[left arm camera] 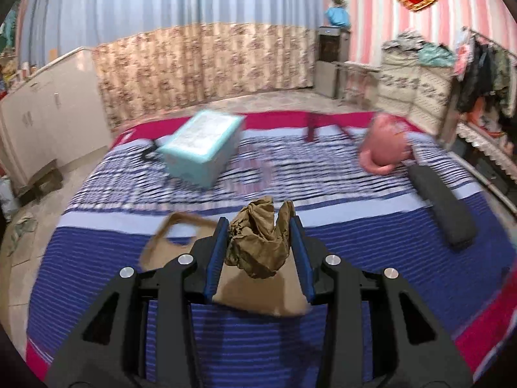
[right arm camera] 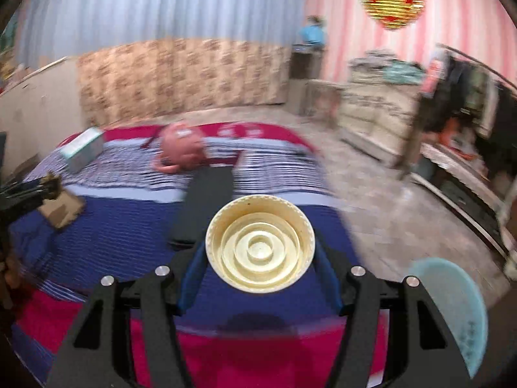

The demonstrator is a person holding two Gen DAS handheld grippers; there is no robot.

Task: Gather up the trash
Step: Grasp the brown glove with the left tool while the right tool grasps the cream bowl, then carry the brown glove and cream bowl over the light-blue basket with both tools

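Leftmost, on the blue-and-white striped bedspread with pink borders [left arm camera: 106, 258], a pale teal cardboard box [left arm camera: 202, 147] lies toward the far side, well apart from everything in hand. Nearer, the left gripper [left arm camera: 260, 242] has its blue-padded fingers [left arm camera: 217, 252] drawn narrow around a crumpled brown paper bag [left arm camera: 258, 239], whose flat body and looped handle hang below and to the left of the jaws. Scrunched paper like this is light and soft, so it should yield under the pads rather than slip; the bunched neck where it is pinched now looks the soundest hold, since the loose flat part would likely flap or tear.

Further right on the bed rest a pink plastic bag [left arm camera: 384, 148] and, just beside it, a long dark flat case [left arm camera: 441, 207].

The right gripper [right arm camera: 260, 249] has its fingers at a middling width, pressed against the rim of a cream round plastic lid with ringed ridges [right arm camera: 260, 245], held clear above the bedspread with its hollow side toward the camera. It seems stiff, light and rather smooth, so a grip across the full width, square on opposite edges, is probably safest; an off-centre pinch could let it pop out.

At the far right, low on the floor, a pale blue plastic basin [right arm camera: 458, 310] sits near the bed's edge, possibly where the trash is meant to go.
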